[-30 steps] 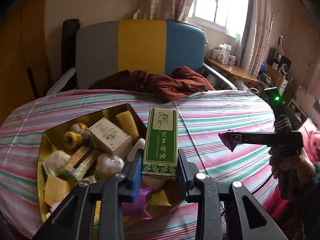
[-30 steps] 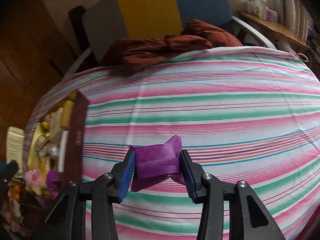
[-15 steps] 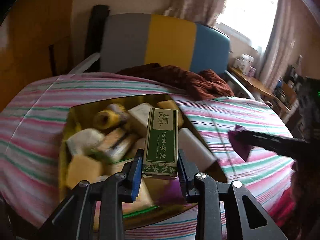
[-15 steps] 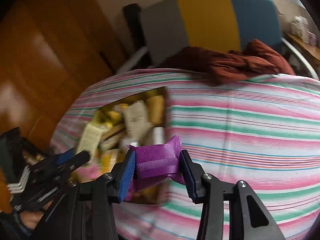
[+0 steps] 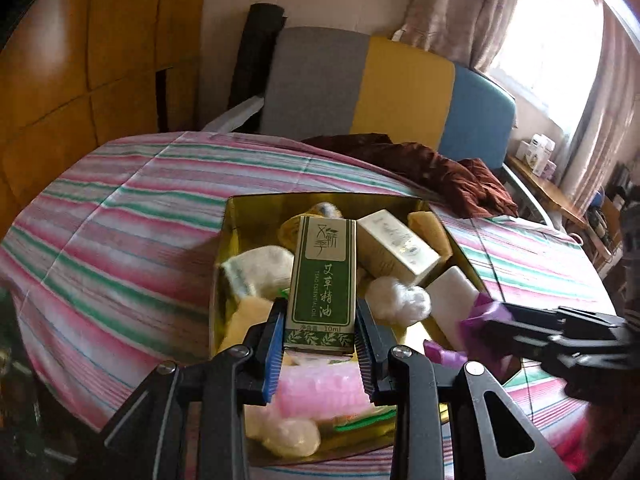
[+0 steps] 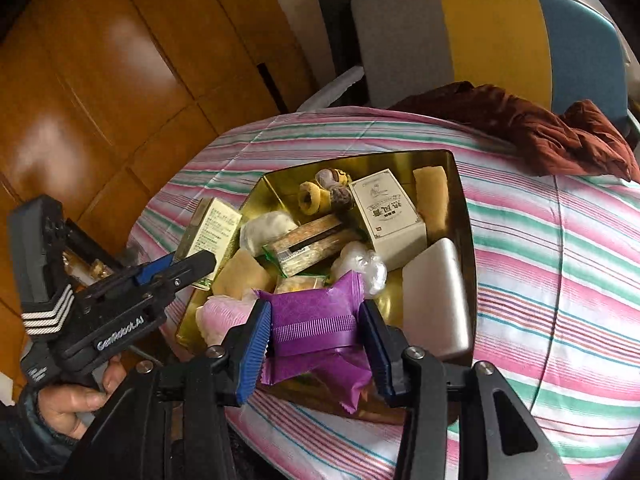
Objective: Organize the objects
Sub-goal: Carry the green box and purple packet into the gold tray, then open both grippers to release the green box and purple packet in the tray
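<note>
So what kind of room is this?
Probably a lived-in room at home: a striped tablecloth, a curtained window, a wooden wardrobe and a crumpled garment by the chair.

Both grippers (image 5: 320,332) (image 6: 316,328) showing black frames w/ silver screws, blue ribbed pads (image 6: 252,350) — left one (image 6: 176,270) wearing white stripes, "GenRobot.AI" lettering; dark sleeve (image 6: 24,432).

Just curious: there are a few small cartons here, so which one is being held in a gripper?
The green-and-cream carton, upright between the left gripper pads. The cream carton lies loose in the gold tin.
</note>
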The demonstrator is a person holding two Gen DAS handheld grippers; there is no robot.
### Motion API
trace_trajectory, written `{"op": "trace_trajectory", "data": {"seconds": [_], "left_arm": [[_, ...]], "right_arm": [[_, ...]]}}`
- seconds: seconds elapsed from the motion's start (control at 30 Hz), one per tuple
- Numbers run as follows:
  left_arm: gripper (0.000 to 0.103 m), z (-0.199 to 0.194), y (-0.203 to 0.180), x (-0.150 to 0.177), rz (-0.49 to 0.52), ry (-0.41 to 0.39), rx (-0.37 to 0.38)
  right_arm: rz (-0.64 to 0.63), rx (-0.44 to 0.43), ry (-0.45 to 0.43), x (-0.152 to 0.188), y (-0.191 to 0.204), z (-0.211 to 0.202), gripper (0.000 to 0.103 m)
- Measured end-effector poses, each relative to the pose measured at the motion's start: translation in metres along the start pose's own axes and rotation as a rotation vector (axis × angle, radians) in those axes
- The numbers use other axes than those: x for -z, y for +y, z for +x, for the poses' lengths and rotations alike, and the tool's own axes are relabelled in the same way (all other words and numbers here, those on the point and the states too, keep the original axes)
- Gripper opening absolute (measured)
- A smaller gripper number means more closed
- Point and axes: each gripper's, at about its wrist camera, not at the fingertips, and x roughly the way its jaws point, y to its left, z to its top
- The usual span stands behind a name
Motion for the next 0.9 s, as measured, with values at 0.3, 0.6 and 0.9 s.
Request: {"op": "trace_trajectory", "data": {"seconds": [0.3, 0.6, 0.9], "left_arm": [[0.032, 0.011, -0.022, -0.008, 0.046, 0.000, 0.001], [0.032, 0.018, -0.030, -0.012, 0.065, -0.002, -0.006], [0.033, 0.025, -0.037, -0.015, 0.073, 0.011, -0.001]], "right_arm": [[0.003, 0.008, 0.017, 0.001, -0.004, 0.011, 0.048], [0.016, 0.023, 0.028, 0.003, -0.010, 0.021, 0.048], [0.049, 0.033, 0.029, 0.005, -0.019, 0.024, 0.055]]}}
